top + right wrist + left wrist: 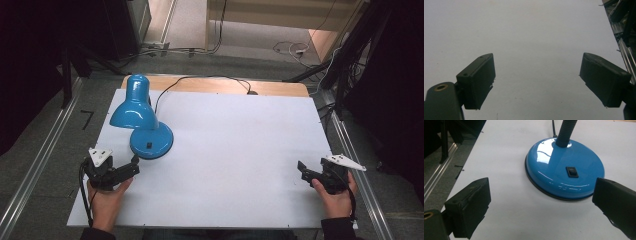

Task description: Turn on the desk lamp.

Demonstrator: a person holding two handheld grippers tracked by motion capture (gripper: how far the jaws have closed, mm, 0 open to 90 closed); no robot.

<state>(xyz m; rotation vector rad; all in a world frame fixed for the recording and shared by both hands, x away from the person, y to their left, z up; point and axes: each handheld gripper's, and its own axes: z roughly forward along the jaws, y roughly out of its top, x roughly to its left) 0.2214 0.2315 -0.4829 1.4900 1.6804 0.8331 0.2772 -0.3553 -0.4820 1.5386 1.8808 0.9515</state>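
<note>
Blue lamp [141, 117], shade hiding its neck, left tool [134, 170] open near base, right tool [303, 170] open

In the left gripper view the blue lamp's neck [565, 132] is cut off by the top edge; its rocker switch [572, 172] marking is too small to read.
</note>
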